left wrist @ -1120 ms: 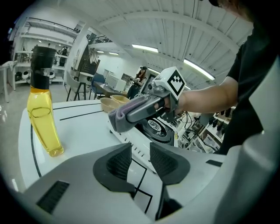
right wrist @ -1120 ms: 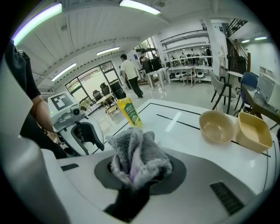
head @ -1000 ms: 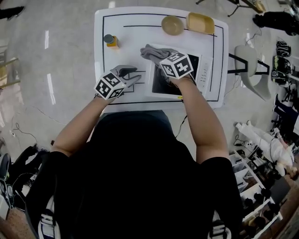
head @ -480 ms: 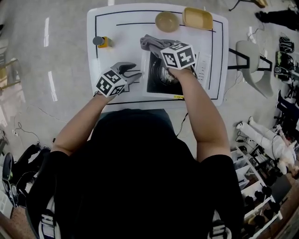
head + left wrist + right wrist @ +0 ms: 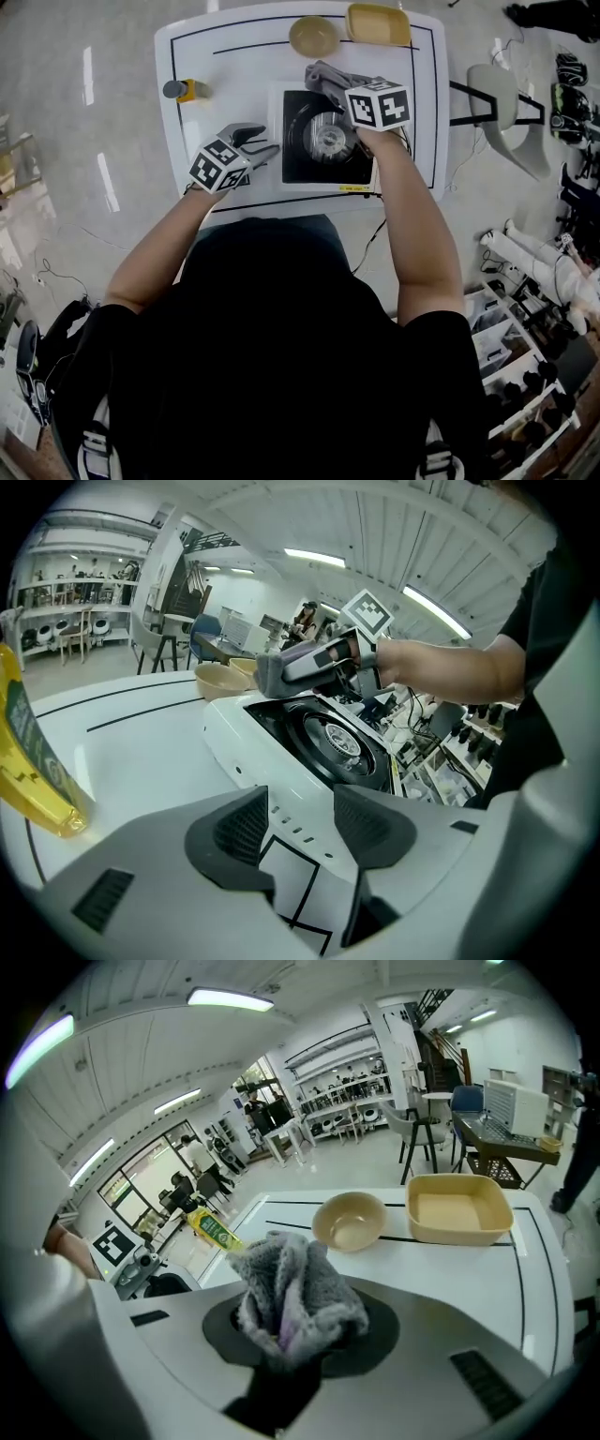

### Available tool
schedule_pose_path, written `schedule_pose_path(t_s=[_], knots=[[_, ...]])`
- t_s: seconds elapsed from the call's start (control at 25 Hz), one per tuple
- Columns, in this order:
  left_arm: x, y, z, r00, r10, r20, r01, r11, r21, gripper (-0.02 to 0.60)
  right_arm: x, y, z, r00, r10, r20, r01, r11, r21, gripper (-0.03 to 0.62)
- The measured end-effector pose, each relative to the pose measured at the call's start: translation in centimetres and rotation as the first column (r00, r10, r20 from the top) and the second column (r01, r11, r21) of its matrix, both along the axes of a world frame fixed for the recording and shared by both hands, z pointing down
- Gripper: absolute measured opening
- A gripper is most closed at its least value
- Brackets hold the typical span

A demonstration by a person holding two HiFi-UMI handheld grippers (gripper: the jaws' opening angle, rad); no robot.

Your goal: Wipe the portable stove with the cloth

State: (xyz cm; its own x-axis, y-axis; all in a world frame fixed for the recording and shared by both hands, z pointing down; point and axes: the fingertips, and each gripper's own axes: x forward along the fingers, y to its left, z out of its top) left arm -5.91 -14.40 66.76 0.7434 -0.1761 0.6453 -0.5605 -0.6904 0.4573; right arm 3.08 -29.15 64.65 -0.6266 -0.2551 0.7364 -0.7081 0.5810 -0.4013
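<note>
The portable stove (image 5: 323,139), white with a black top and round burner, sits mid-table; in the left gripper view the stove (image 5: 328,742) lies just past the jaws. My right gripper (image 5: 354,89) is shut on a bunched grey cloth (image 5: 328,75) over the stove's far edge; the cloth (image 5: 295,1302) fills the right gripper (image 5: 295,1335) and hides its pads. My left gripper (image 5: 258,141) hovers beside the stove's left edge. The left gripper (image 5: 302,822) has its jaws opening, with nothing between them. The cloth (image 5: 281,667) shows beyond the burner.
A tan bowl (image 5: 314,36) and a yellow tray (image 5: 378,23) stand at the table's far edge, close behind the cloth. A yellow bottle (image 5: 183,90) stands far left. The white table (image 5: 422,141) has black lines. A grey chair (image 5: 502,103) is off to the right.
My right gripper has carried the cloth rightward along the stove's far edge, uncovering the burner. The left gripper's jaws have spread wider and it has edged toward the stove's left side.
</note>
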Motion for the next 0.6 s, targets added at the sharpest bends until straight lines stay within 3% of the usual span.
schedule_pose_path(t_s=[0.36,0.6], knots=[[0.9,0.1,0.2,1.000,-0.001,0.015,0.001,1.000,-0.007,0.244,9.2,-0.2,0.4,0.988,0.154,-0.020,-0.154,0.988,0.021,0.110],[1.1,0.0,0.2,1.000,-0.002,0.030,0.002,1.000,-0.003,0.245,13.3,-0.5,0.2,0.978,0.205,-0.034,-0.205,0.978,0.028,0.110]])
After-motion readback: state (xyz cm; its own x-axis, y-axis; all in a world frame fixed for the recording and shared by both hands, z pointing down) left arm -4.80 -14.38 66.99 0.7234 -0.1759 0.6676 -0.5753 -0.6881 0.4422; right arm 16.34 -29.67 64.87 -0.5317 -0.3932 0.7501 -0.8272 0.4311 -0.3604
